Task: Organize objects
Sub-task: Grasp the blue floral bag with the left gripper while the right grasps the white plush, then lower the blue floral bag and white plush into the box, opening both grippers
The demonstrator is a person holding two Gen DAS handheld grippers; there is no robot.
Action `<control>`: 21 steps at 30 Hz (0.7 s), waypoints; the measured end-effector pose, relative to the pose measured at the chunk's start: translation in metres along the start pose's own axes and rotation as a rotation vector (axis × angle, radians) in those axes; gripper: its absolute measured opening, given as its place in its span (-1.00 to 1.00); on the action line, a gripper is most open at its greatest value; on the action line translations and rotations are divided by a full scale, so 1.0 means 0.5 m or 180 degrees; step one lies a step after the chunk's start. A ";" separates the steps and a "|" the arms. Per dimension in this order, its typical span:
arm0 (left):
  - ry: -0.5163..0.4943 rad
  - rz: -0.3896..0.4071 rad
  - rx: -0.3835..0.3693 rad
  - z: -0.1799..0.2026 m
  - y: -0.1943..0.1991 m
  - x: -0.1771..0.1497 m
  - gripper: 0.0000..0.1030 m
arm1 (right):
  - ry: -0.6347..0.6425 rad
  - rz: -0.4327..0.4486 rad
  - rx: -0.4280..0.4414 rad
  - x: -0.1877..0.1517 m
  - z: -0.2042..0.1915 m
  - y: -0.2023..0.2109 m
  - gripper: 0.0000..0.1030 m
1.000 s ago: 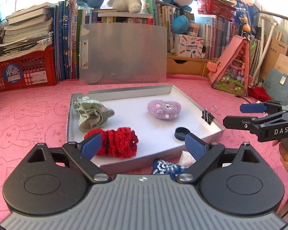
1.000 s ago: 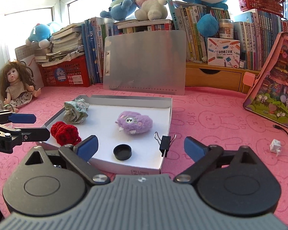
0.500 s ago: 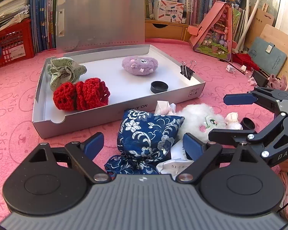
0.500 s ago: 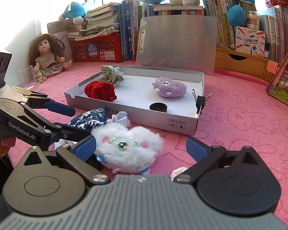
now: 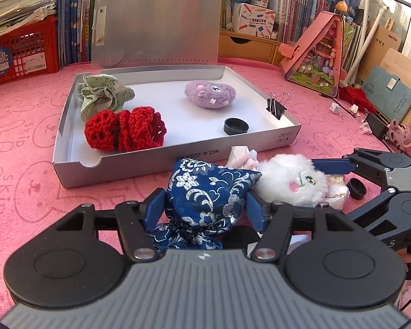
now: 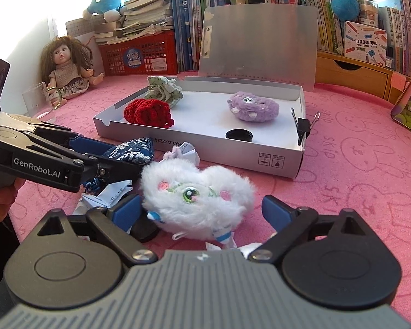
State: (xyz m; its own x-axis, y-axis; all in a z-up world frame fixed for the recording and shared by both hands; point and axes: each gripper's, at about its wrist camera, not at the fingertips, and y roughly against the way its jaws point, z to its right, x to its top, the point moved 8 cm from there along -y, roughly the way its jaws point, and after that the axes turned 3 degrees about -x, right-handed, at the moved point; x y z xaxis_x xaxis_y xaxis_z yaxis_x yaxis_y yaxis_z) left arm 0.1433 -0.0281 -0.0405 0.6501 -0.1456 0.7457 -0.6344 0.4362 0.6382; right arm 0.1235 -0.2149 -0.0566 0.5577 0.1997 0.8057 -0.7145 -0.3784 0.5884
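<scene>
Pink rabbit-print cloth covers the table, with books and plush toys banked along its far edge. Nearest, the left gripper is clamped on the blue brocade pouch; soft and light, it is best pinched across its bulk. Just beside it, the right gripper stands spread around the white fluffy plush, not yet squeezing; its compressible fur wants a mid-body grip. Beyond lies the shallow cardboard box, holding a red crochet piece and purple plush.

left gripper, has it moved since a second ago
Yes. The left gripper has come down and forward from the white box, and its fingers now flank the blue floral pouch lying before it.
</scene>
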 end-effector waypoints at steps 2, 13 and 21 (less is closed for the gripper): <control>0.0037 -0.0026 0.0012 -0.004 -0.008 -0.004 0.43 | -0.0038 -0.0006 0.0010 0.001 -0.001 -0.005 0.78; 0.0108 0.0095 0.0097 -0.011 0.020 0.006 0.11 | -0.0219 0.0103 -0.0007 0.017 0.011 0.015 0.44; -0.0004 0.0328 0.0177 -0.001 0.066 0.042 0.11 | -0.0295 0.0166 -0.0058 0.038 0.026 0.029 0.32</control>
State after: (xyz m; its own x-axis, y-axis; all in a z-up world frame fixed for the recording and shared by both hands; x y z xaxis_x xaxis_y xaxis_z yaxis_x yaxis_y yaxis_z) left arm 0.1362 -0.0165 -0.0040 0.5797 -0.1036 0.8082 -0.7201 0.3990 0.5677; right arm 0.1292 -0.2282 -0.0335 0.5557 0.0955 0.8259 -0.7507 -0.3694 0.5478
